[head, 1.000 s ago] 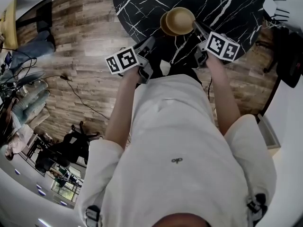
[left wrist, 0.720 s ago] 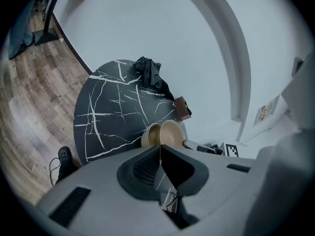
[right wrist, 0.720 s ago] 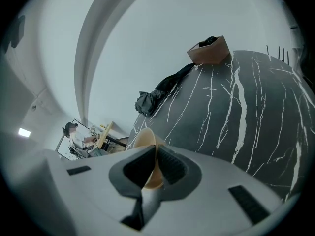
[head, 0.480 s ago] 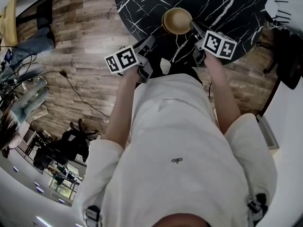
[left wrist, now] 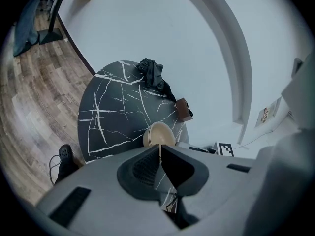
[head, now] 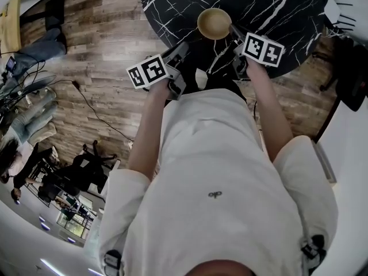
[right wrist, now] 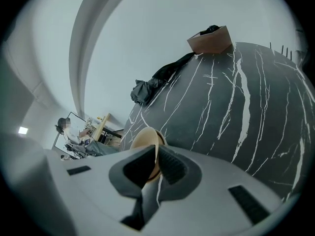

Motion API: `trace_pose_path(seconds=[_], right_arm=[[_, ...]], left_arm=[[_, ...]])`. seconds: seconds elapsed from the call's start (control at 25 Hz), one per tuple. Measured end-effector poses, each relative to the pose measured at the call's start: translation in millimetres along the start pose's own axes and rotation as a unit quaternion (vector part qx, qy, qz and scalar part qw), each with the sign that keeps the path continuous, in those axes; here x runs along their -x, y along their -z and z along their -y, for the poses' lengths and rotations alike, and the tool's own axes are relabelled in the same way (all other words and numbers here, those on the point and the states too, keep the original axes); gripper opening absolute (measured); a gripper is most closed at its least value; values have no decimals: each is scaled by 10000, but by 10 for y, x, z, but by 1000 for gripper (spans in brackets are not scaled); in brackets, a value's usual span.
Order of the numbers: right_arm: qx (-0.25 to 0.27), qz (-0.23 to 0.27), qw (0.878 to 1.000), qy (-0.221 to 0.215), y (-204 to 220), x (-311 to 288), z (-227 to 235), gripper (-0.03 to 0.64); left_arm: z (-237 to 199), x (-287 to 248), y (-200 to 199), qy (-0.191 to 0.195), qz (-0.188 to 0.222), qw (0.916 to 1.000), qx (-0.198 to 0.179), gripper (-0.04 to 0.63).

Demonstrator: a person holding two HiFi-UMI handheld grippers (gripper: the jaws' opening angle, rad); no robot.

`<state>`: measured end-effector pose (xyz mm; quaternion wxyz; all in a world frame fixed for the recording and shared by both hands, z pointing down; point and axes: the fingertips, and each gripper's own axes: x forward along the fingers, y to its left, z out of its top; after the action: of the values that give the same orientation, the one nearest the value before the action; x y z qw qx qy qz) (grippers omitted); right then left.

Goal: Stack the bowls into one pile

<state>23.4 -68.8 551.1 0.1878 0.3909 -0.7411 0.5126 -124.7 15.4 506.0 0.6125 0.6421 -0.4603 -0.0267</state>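
A tan upper bowl (head: 214, 23) sits squarely over its mate on the black marble-pattern table (head: 276, 7), near the edge closest to the person. A second ago it hung off to one side, with a crescent of the bowl beneath showing. From the head view only a single round rim now shows. The left gripper view shows the pile (left wrist: 157, 134) side-on, with layered rims at its left edge, which suggests the bowls are nested. The right gripper (head: 233, 30) pinches the upper bowl's near rim, its jaws drawn narrow with the thin wall caught between the pads, as the right gripper view confirms (right wrist: 156, 156). The left gripper (head: 181, 50) hangs short of the table edge, well back from the pile, its jaws pressed together on nothing. With the offset gone, the stacking looks all but done. What appears to remain is for the right jaws to part and back away without dragging the rim, since a snag could tip or slide the light bowl off centre.
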Motion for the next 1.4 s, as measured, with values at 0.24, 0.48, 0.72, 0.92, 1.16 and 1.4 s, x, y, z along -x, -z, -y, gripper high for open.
trace_pose_path(seconds=[0.24, 0.48, 0.72, 0.92, 1.16, 1.4], right_arm=[[-84, -22, 10000, 36, -5, 35, 65, 23], [-57, -23, 10000, -48, -6, 90, 86, 18], [204, 129, 9997, -97, -39, 110, 31, 12], [495, 223, 9985, -25, 39, 156, -12, 6], [653, 426, 9968, 165, 134, 317, -92, 5], [1079, 767, 9901, 468, 222, 547, -281, 5]], left_arm=[[25, -17, 26, -22, 2, 10000, 24, 14], [-27, -4, 53, -151, 90, 9998, 55, 14], [-131, -33, 95, -334, 65, 9994, -17, 14], [-160, -73, 132, -414, -89, 9986, -328, 12], [-110, -104, 101, -332, -352, 9945, -929, 8], [17, -67, 16, -239, -655, 9748, -2120, 8]])
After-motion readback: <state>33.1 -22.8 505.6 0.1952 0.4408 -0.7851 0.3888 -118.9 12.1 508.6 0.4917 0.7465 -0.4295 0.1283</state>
